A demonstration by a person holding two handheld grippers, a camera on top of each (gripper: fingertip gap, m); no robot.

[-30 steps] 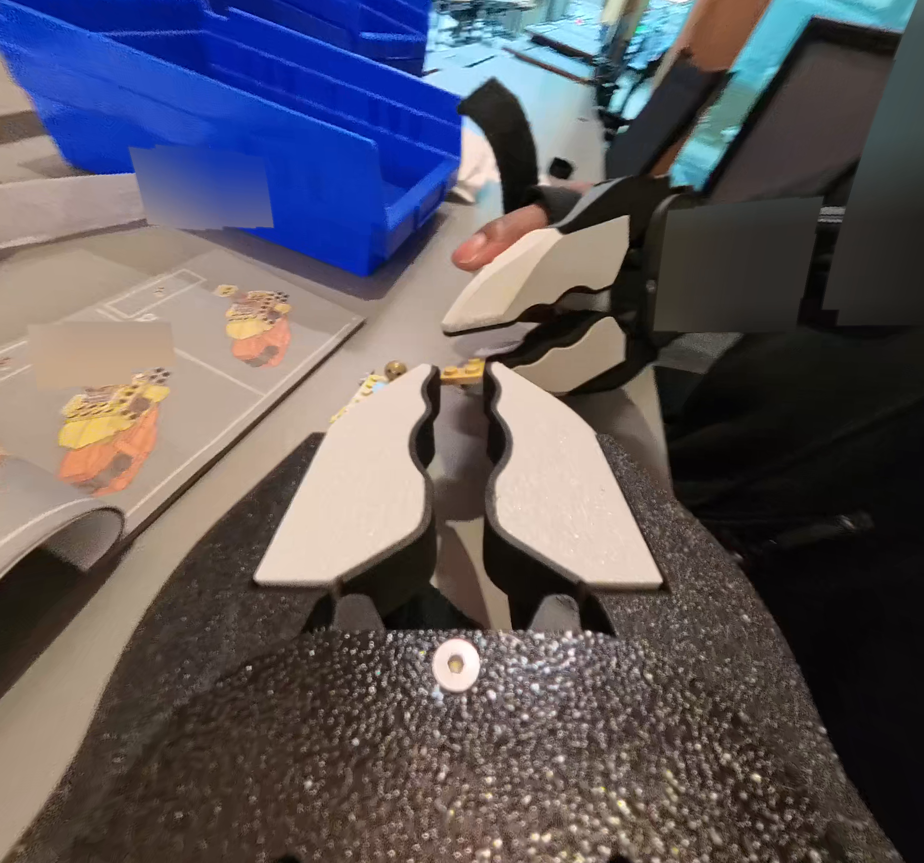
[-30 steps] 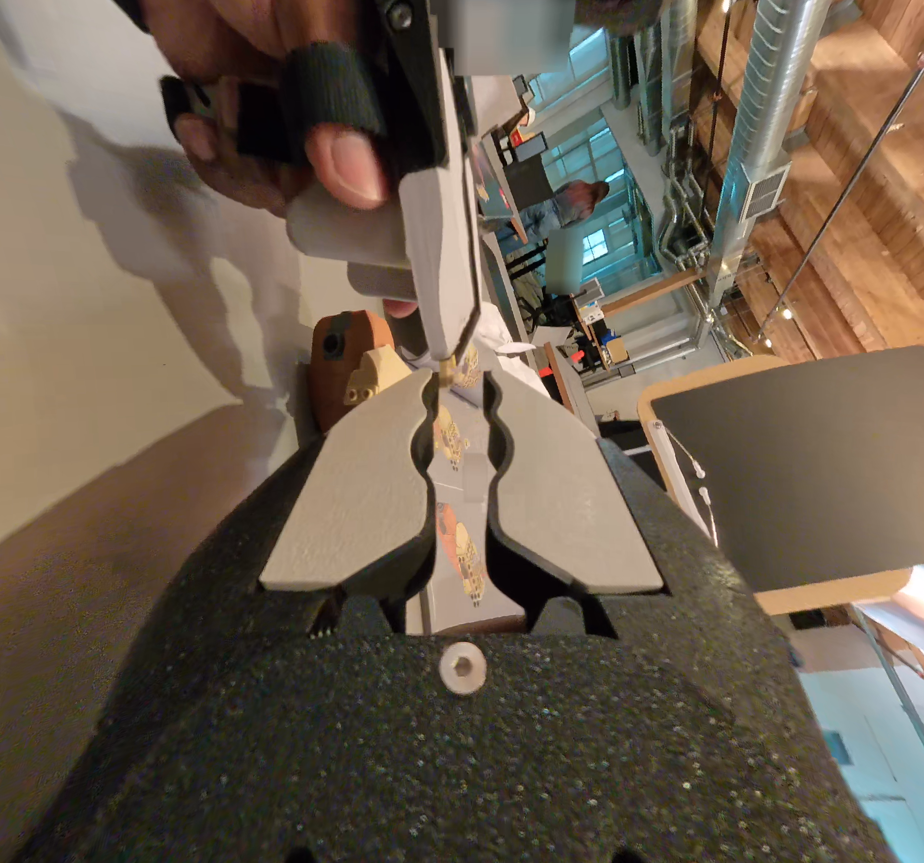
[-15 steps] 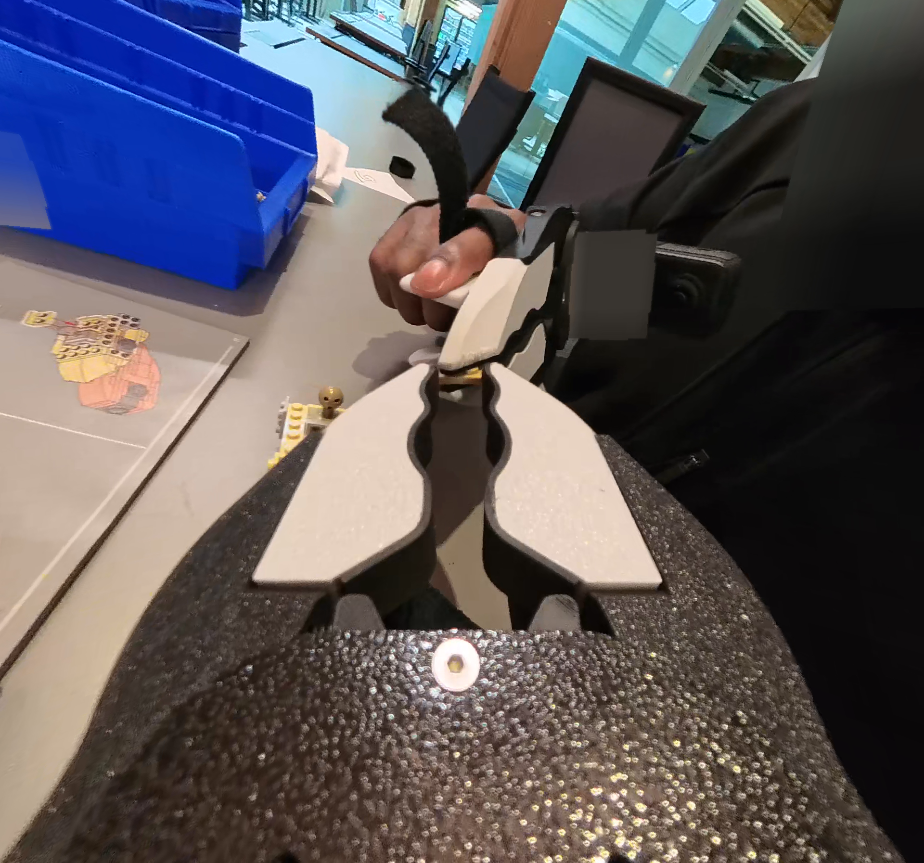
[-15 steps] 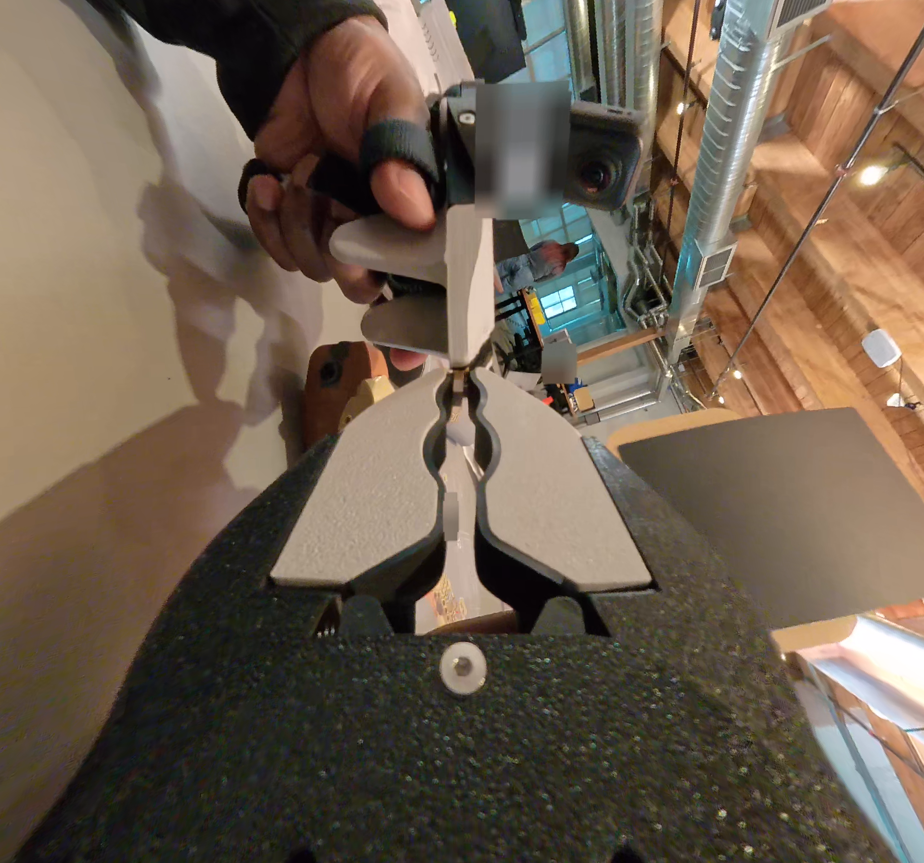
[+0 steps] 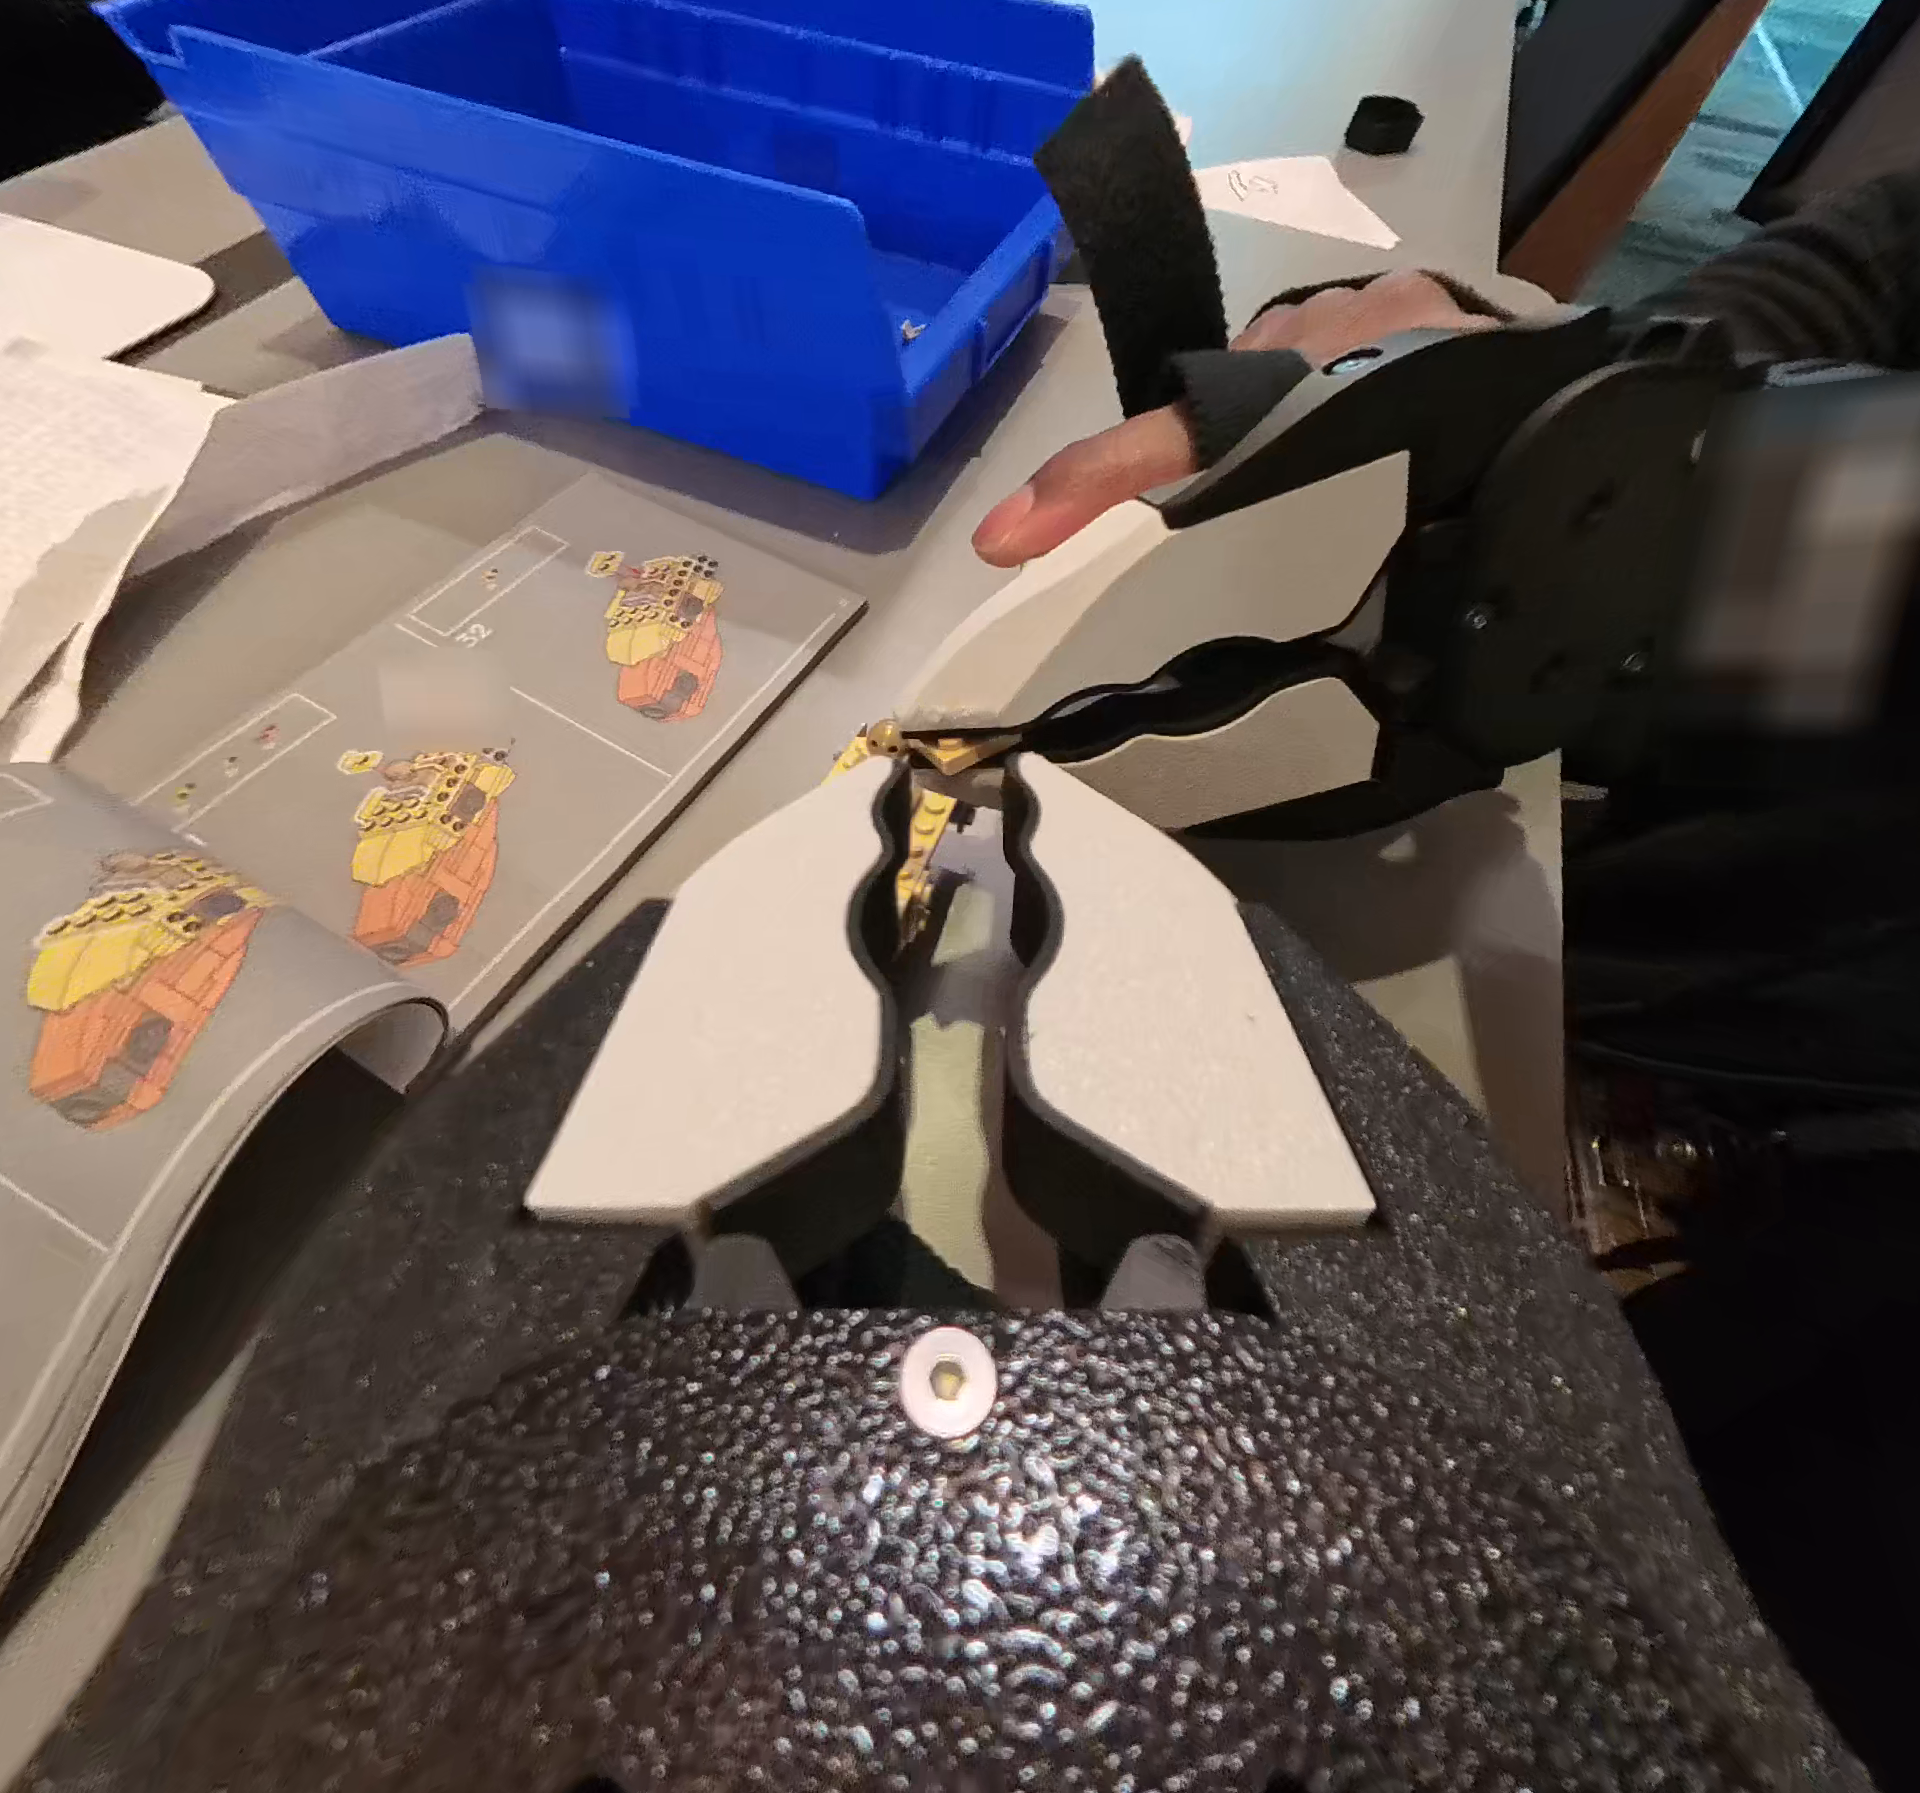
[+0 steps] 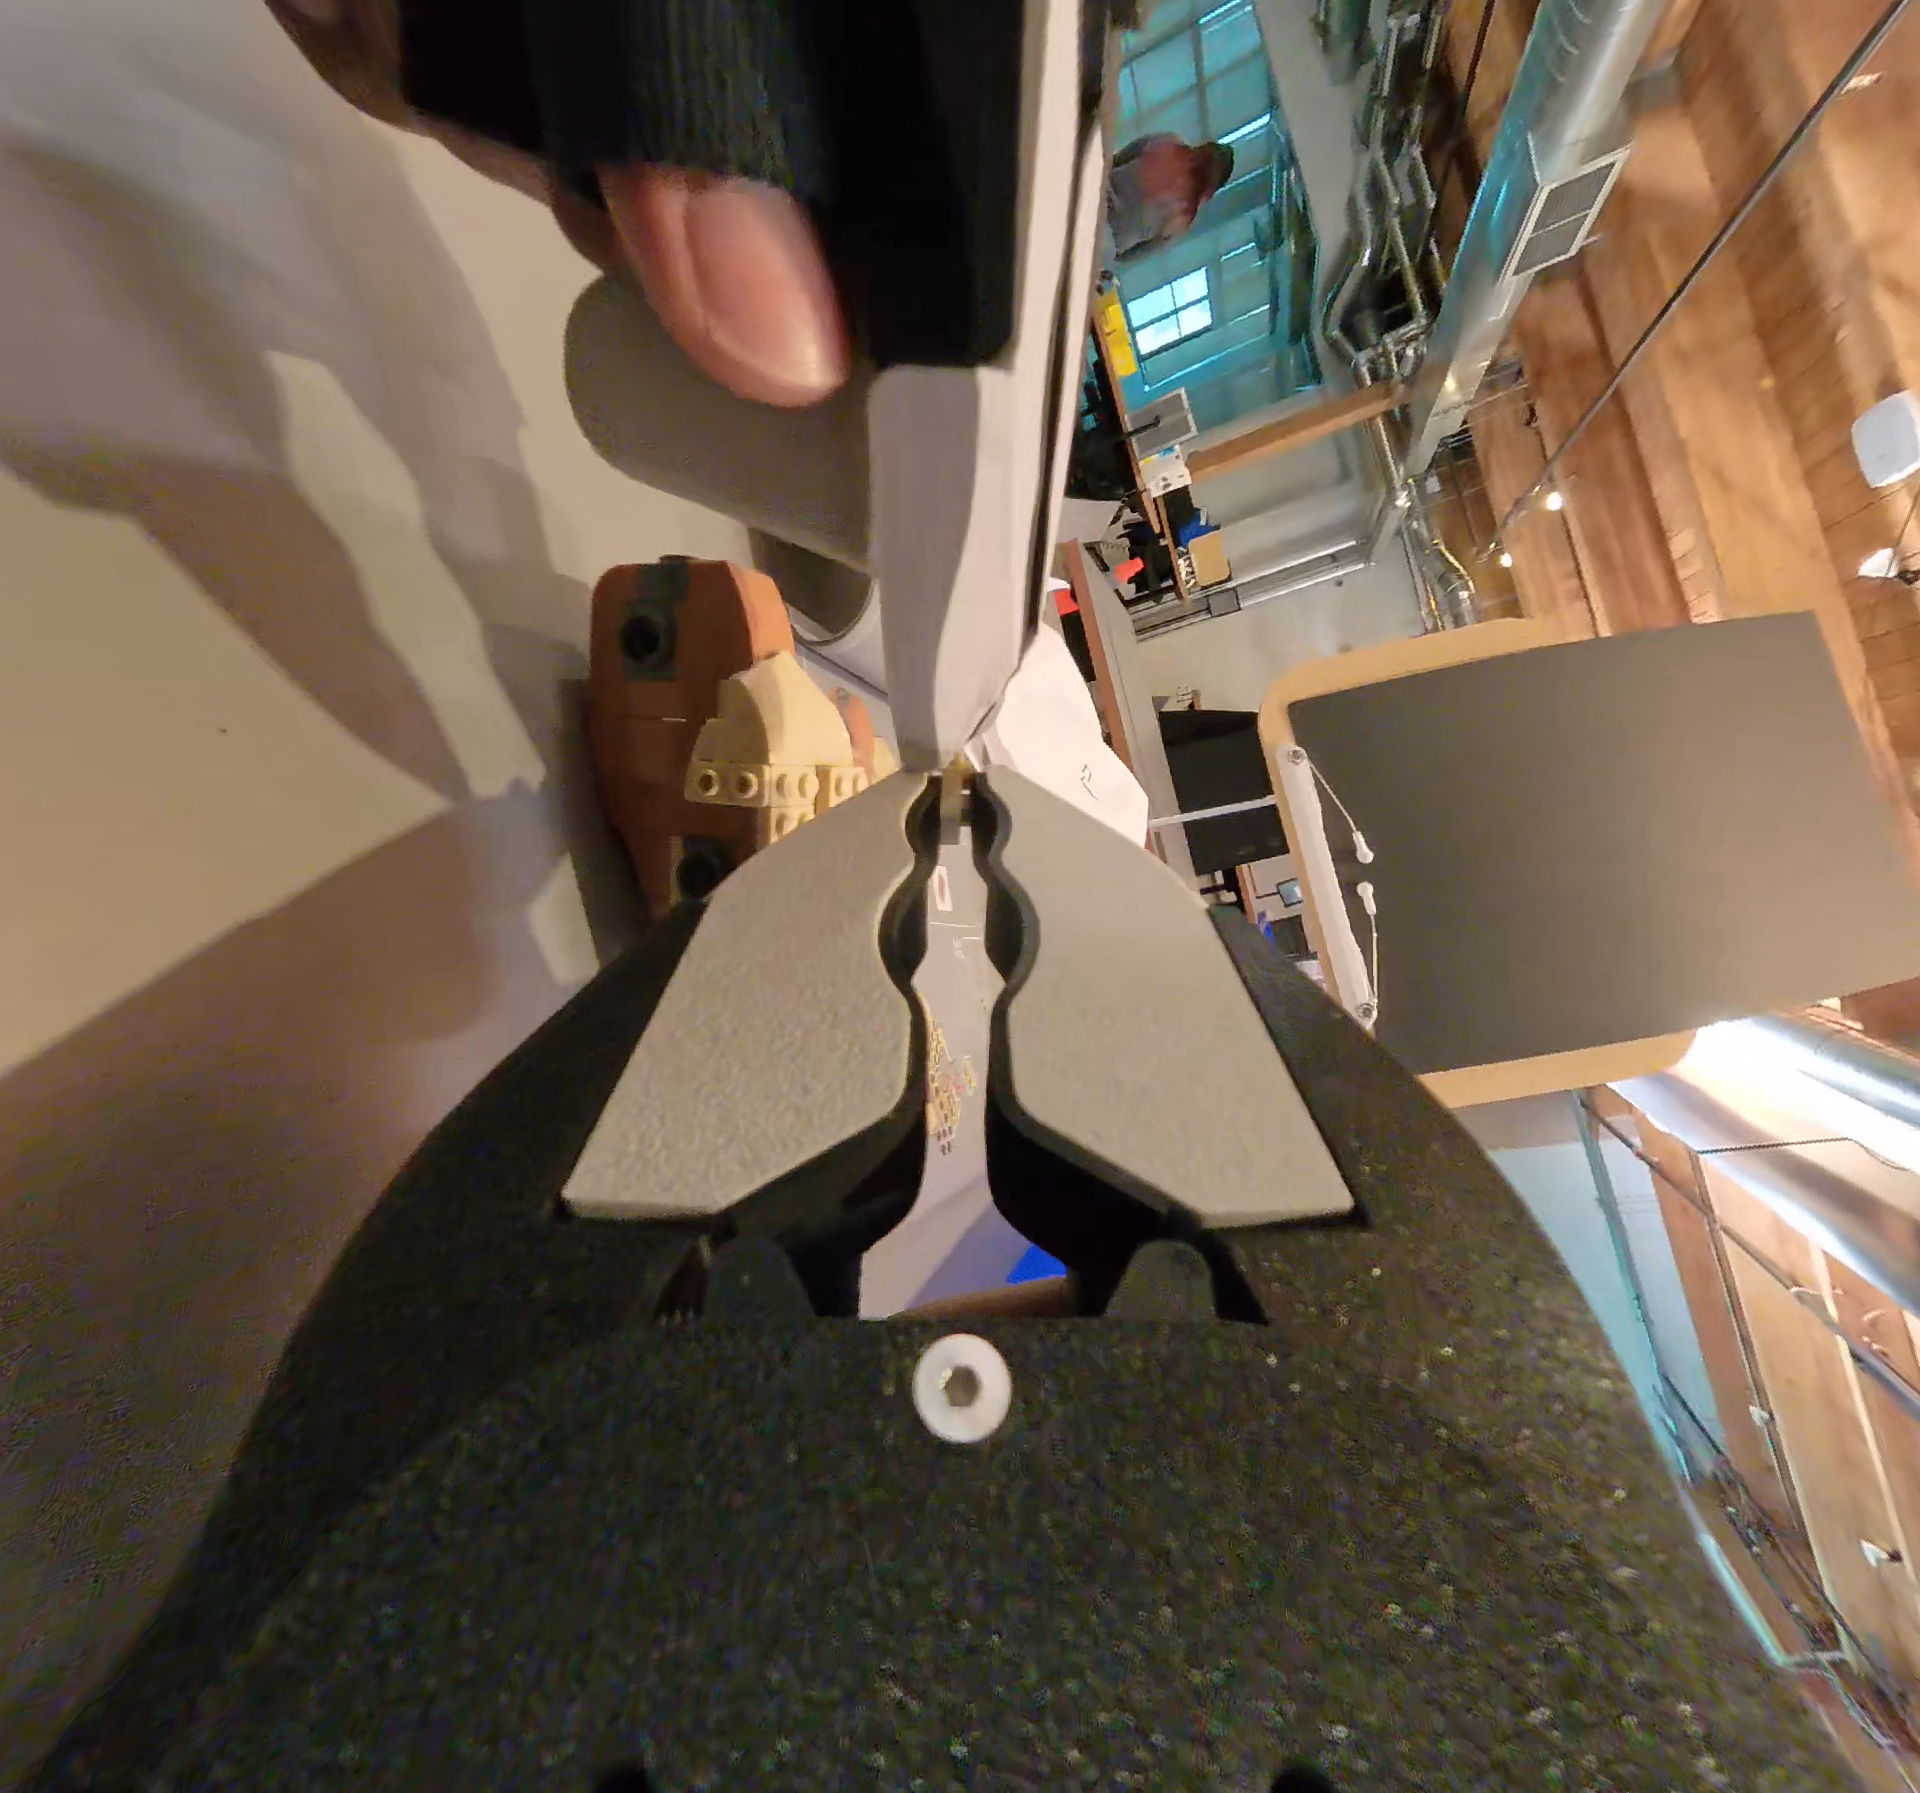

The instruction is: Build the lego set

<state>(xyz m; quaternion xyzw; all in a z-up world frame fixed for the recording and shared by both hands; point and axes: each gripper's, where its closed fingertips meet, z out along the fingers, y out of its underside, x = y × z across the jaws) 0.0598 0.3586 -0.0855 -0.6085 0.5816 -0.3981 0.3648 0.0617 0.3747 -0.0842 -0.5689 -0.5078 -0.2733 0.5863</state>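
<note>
Left wrist view: the left gripper (image 5: 948, 777) has a narrow gap between its fingers, a thin yellow piece (image 5: 920, 865) standing between them; whether they pinch it is unclear. The right gripper (image 5: 935, 727) clamps a tan plate (image 5: 961, 754) just above a grey table (image 5: 1288, 60), beside a booklet (image 5: 436, 704) and blue bin (image 5: 644, 216). Right wrist view: the right gripper (image 6: 951, 793) pinches the plate (image 6: 954, 801), tip to tip with the left gripper (image 6: 940, 741); an orange-and-tan model (image 6: 717, 735) sits behind.

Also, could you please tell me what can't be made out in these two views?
Left wrist view: whether the left gripper clamps the yellow lego piece; its tips cover the contact.
Right wrist view: the piece's shape; only a sliver shows between the right gripper's tips.
Left wrist view: the blue bin's contents, behind its front wall.
</note>
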